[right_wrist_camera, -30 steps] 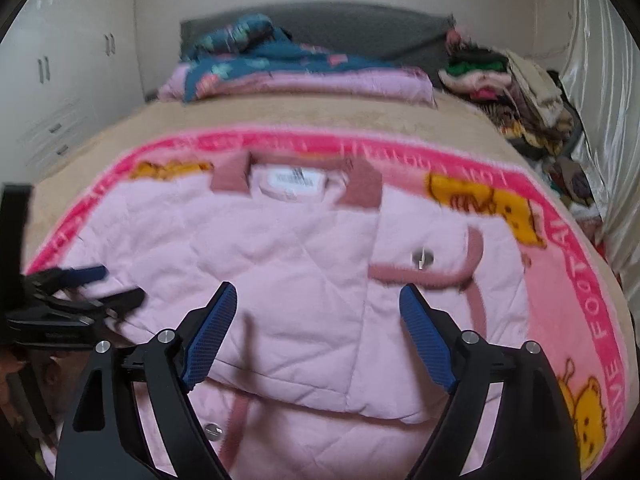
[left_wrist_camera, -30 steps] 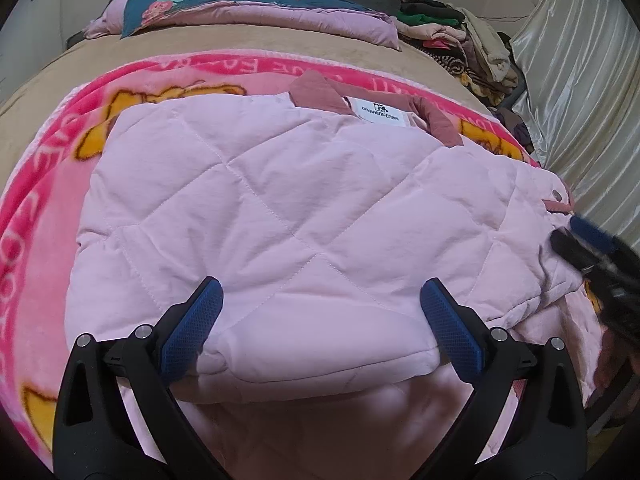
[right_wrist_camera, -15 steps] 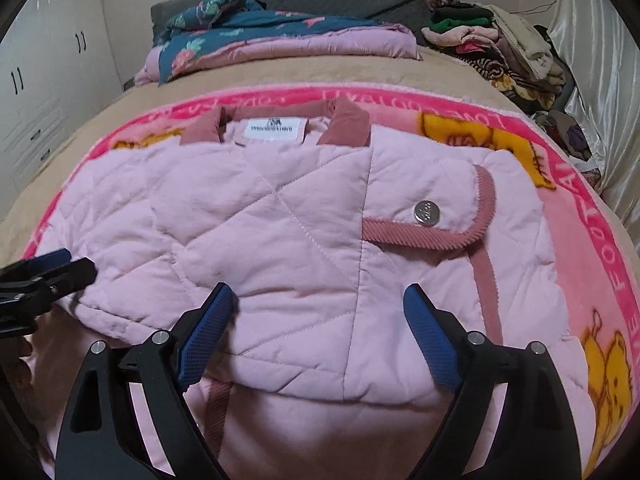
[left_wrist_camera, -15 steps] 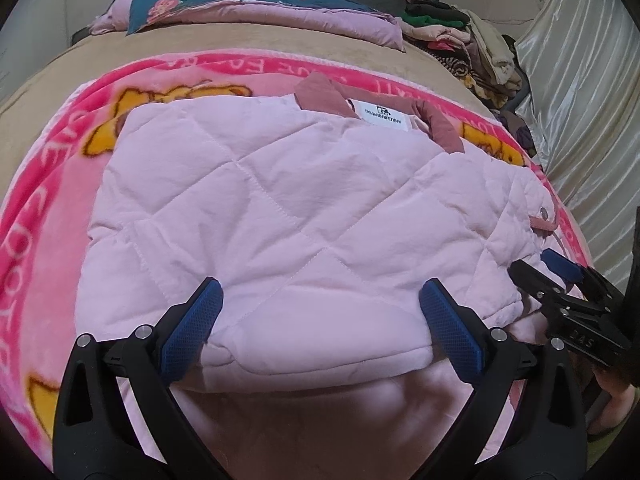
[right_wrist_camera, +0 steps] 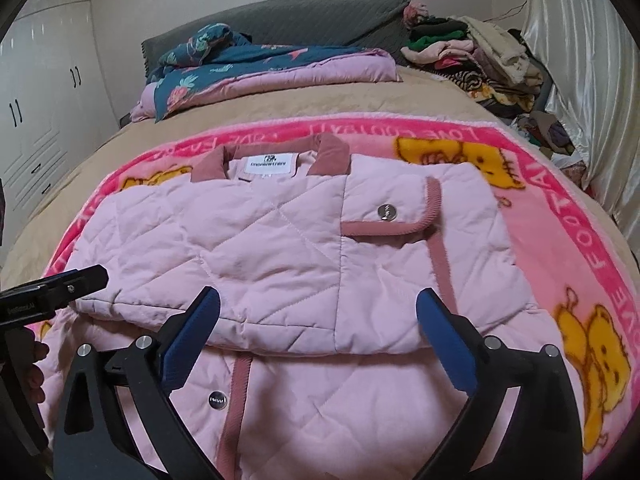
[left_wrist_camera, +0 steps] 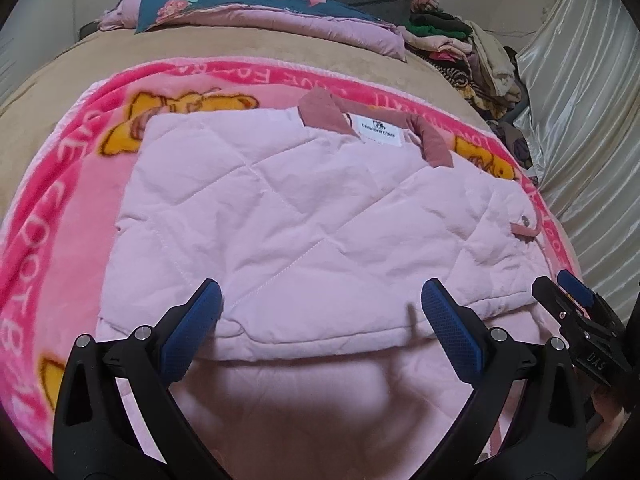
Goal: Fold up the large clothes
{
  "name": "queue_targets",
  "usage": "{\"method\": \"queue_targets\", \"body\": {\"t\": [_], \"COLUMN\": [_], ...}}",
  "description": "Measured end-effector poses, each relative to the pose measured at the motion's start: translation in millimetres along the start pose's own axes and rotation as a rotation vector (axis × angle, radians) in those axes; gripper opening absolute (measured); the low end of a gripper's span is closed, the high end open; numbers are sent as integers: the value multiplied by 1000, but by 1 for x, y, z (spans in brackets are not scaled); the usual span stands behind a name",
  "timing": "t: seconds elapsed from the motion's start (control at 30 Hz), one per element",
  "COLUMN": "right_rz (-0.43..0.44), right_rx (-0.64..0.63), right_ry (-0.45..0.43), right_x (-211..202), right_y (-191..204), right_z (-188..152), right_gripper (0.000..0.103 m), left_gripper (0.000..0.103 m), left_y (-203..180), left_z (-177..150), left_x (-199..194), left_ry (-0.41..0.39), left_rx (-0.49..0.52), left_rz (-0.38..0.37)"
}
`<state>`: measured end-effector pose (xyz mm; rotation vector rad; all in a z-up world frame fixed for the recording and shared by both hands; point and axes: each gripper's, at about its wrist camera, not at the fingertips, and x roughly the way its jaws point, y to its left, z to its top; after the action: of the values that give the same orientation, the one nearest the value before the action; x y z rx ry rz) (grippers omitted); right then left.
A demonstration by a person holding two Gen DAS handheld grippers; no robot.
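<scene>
Left wrist view: left gripper (left_wrist_camera: 320, 316) and right gripper (right_wrist_camera: 318, 322), jaws spread, hover over the folded jacket's (left_wrist_camera: 304, 216) near edge.

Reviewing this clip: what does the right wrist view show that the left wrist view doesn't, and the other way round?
Only the right wrist view shows the white wardrobe doors, a lower snap button beside the placket trim, and the left gripper entering from the left.

Only the left wrist view shows the right gripper at its right edge.

Both show the folded pink quilted jacket with its label and pocket-flap snap, lying on the pink cartoon blanket. Each camera's own gripper is open, holding nothing.
</scene>
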<state>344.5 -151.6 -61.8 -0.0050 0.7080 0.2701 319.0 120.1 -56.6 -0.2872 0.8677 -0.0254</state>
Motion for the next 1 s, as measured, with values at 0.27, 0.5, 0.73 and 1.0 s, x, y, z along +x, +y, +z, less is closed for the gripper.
{"method": "queue_targets", "body": {"t": [0.27,0.5,0.73,1.0], "right_rz": [-22,-26,-32,-45], "right_rx": [-1,23,36,42], "right_ry": [-38,-77,-115,-146], "right_x": [-21,-43,-66,-89], "right_y": [0,-5,-7,-8], "right_z": [-1,-1,-4,-7], "right_gripper": [99,99,99,99], "left_gripper": [94,94,94,94], "left_y": [-11,-21,-25,-30], "left_z": [-1,-1,-1,-4], "left_x": [-22,-41,-58,-76], "left_ry": [-36,-68,-106,-137], "left_rx": [26,53,56,70], "left_rz": [-10,-21,-36,-40]}}
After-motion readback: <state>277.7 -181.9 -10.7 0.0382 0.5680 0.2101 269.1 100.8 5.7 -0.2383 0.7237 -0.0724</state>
